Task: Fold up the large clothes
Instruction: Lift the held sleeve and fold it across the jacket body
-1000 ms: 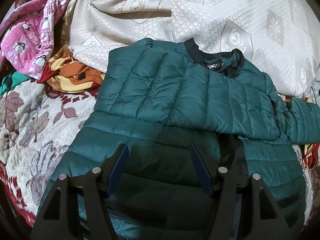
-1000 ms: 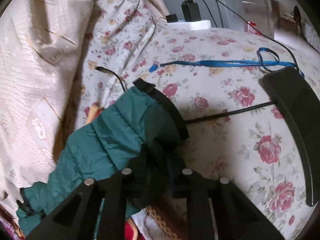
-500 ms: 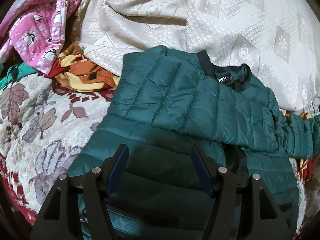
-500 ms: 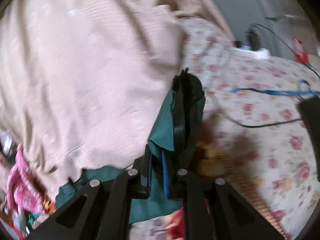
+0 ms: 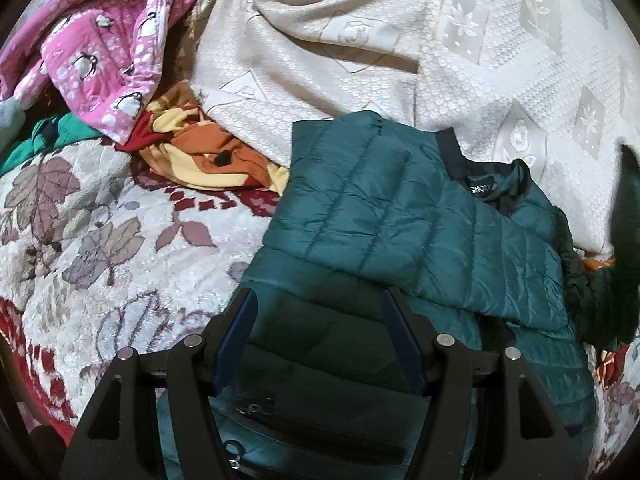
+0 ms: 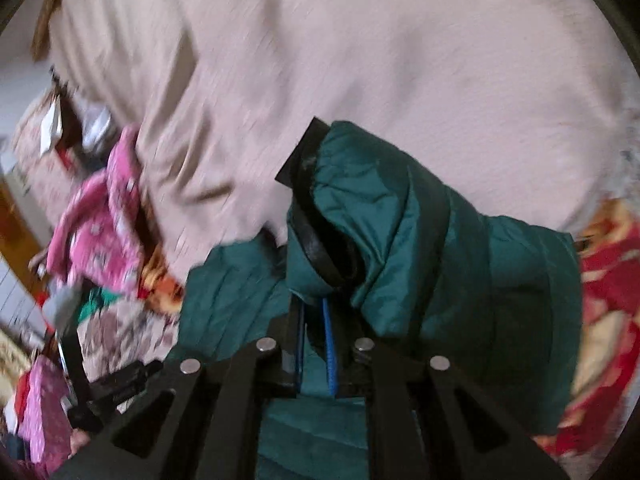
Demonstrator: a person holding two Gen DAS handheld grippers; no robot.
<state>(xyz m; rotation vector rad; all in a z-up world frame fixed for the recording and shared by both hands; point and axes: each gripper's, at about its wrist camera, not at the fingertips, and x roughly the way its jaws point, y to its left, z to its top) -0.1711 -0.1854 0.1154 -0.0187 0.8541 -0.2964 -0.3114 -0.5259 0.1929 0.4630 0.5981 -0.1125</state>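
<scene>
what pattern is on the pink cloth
Penguins with white dots on the pink cloth, clearest in the left wrist view.

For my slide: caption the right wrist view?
Right gripper clamps the green jacket's sleeve over the cream bedspread.

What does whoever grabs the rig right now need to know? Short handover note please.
Right gripper: shut on the sleeve of the green puffer jacket, holding it by its black cuff end above the jacket body.
Left gripper: open, jaws apart over the jacket's lower part, pinching nothing.
Jacket: on the floral bedspread, collar toward the cream blanket. Pink penguin garment and orange cloth lie beside it.
Done: one side already folded across the front.
Left: probably lay the held sleeve across the body, then fold the jacket up.
</scene>
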